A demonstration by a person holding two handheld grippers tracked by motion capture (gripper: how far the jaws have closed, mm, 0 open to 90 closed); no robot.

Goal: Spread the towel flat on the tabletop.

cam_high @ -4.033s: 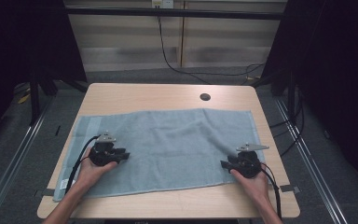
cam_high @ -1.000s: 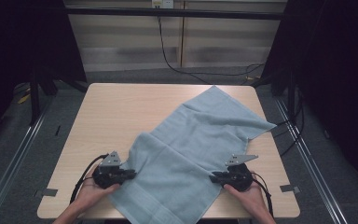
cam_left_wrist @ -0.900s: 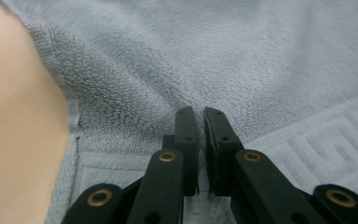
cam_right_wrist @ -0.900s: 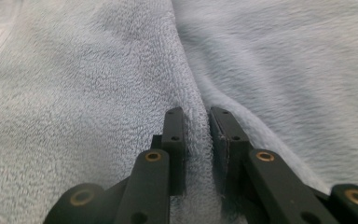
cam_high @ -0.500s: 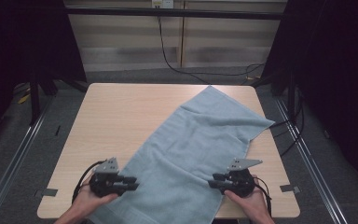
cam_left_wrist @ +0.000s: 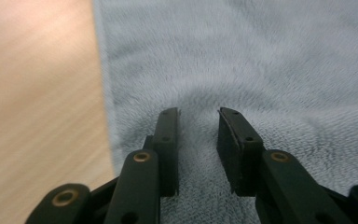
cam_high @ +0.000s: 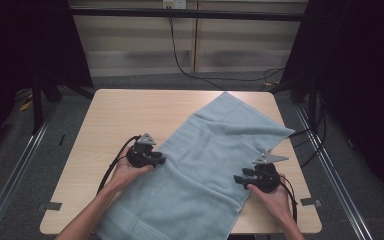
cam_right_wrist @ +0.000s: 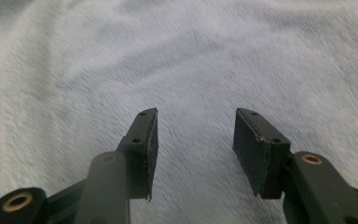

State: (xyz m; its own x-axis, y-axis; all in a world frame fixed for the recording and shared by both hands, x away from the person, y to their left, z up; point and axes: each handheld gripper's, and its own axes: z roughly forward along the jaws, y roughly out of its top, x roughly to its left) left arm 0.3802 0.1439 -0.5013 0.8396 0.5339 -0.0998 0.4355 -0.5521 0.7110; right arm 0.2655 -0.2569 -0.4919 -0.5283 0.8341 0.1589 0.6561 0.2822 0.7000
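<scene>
- Bench [cam_high: 130,115]: light wood, carrying one pale blue towel [cam_high: 215,160] laid out flat.
- Towel: its long axis runs on a diagonal, from the near-left edge of the bench, where it overhangs, up to the far-right corner.
- Left tool [cam_high: 156,159]: rests on the towel's left long edge, pointing right across the cloth. Jaws have just been parting and stand apart, nothing pinched; pile lies beneath them [cam_left_wrist: 198,140].
- Right tool [cam_high: 240,179]: sits at the right long edge, pointing left. Jaws have just been opening, wider than the left pair, over bare cloth [cam_right_wrist: 193,140].
- Judgement: the tools face each other across the short axis; each is nearest its own long edge.
</scene>
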